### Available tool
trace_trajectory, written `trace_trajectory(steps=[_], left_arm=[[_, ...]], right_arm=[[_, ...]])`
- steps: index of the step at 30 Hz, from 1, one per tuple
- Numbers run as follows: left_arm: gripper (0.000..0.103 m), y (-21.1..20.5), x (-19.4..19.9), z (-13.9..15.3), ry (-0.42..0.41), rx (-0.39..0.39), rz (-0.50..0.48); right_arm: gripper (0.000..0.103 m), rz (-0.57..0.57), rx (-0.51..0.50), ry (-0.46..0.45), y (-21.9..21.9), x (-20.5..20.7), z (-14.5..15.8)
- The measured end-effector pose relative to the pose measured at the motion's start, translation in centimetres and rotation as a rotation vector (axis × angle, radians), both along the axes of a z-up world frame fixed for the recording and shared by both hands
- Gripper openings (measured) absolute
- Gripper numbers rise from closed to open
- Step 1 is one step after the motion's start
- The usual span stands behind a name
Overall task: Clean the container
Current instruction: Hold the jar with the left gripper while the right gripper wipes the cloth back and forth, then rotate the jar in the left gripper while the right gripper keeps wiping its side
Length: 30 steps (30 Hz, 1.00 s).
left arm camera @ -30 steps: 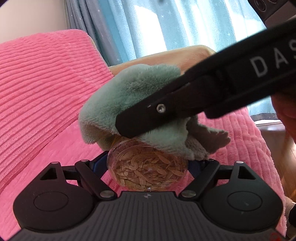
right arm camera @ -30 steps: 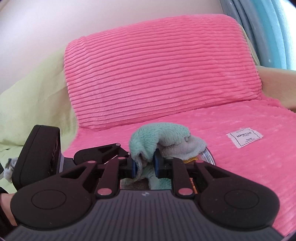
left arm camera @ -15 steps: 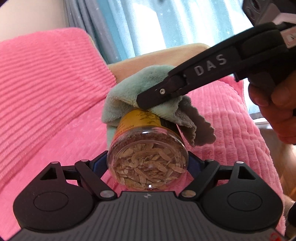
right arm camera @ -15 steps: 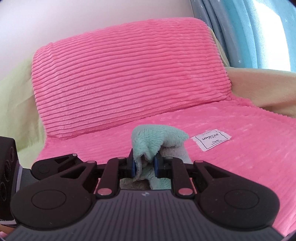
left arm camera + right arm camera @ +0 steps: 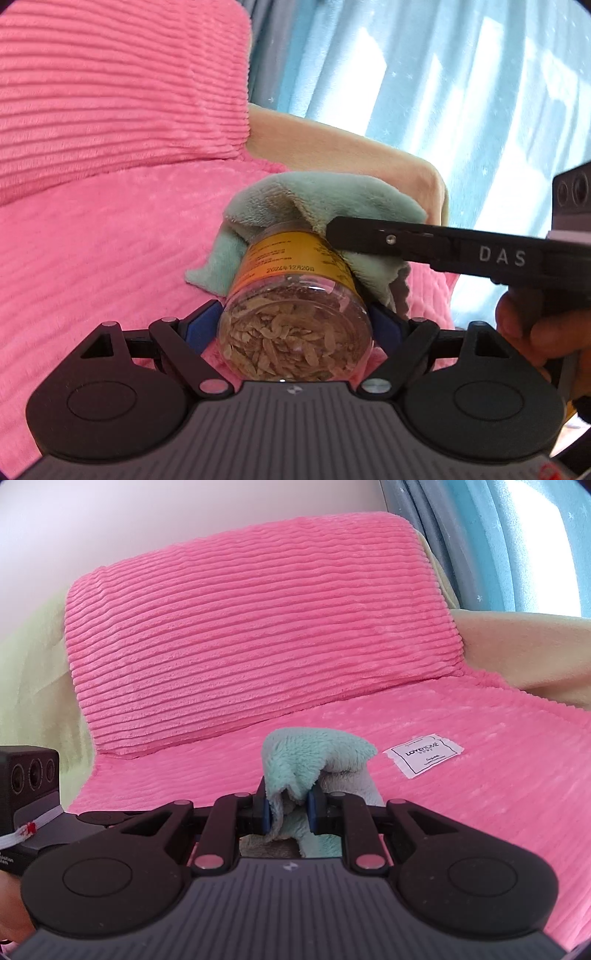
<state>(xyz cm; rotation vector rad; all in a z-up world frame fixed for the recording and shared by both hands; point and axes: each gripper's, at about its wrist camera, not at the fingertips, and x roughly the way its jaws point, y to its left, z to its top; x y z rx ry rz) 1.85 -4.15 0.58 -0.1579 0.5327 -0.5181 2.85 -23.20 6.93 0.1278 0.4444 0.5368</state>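
While jar (image 5: 295,295) is wiped | pink ribbed sofa (image 5: 258,627) | blue curtains (image 5: 406,74)

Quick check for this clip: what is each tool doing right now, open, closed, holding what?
Left tool: closed on the clear jar of dried flakes.
Right tool: closed on the green cloth, draped over the jar's far end.

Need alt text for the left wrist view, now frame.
The left gripper clamps a clear jar of dried flakes, base toward the camera. The right gripper presses a green cloth over the jar's far end, above a pink couch.
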Motion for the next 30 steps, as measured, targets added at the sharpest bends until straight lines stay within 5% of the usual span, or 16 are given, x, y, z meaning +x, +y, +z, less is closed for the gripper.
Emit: trace_trajectory(steps=[5, 13, 17, 24, 30], left_arm=[[0.085, -0.5, -0.4, 0.0, -0.032, 0.052, -0.011], [0.085, -4.7, -2.8, -0.2, -0.271, 0.454, -0.093], [0.085, -4.4, -2.9, -0.2, -0.266, 0.440, -0.094], [0.085, -4.4, -3.1, -0.4, -0.258, 0.427, -0.090], [0.085, -5.3, -3.4, -0.4, -0.263, 0.441, -0.083]], right_arm=[[0.015, -0.009, -0.002, 0.001, -0.1, 0.0, 0.0], [0.015, -0.038, 0.001, 0.008, -0.8, 0.2, 0.1], [0.016, -0.022, 0.002, 0.008, -0.8, 0.1, 0.2], [0.016, 0.183, 0.001, -0.010, 1.5, -2.0, 0.8], [0.015, 0.151, -0.003, -0.013, 1.2, -1.4, 0.7]])
